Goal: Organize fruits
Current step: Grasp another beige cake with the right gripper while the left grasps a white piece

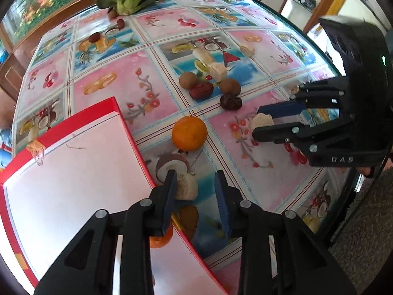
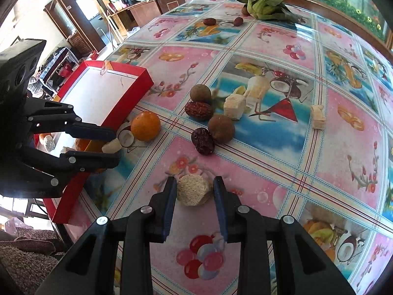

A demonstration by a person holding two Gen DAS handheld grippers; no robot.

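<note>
A red tray point(image 1: 118, 108) with a white floor lies at the table's left; it also shows in the right wrist view point(image 2: 137, 73). An orange point(image 1: 189, 132) point(image 2: 145, 125) sits beside its edge. My left gripper point(image 1: 196, 184) is open, with a pale cut chunk point(image 1: 186, 186) point(image 2: 111, 145) between its fingers, next to the left one. My right gripper point(image 2: 195, 189) point(image 1: 256, 123) is open around another pale rough chunk point(image 2: 194, 190) point(image 1: 261, 121) on the cloth. Two brown kiwis point(image 2: 200, 94) point(image 2: 221, 129) and two red dates point(image 2: 199, 110) point(image 2: 202, 140) lie mid-table.
More pale chunks point(image 2: 234, 107) point(image 2: 318, 116) lie near the kiwis. A bok choy point(image 2: 262, 0) and small dates point(image 2: 209, 21) are at the far edge. Another orange point(image 1: 159, 241) and some pieces lie in the tray under my left gripper. The table edge is at right point(image 1: 343, 184).
</note>
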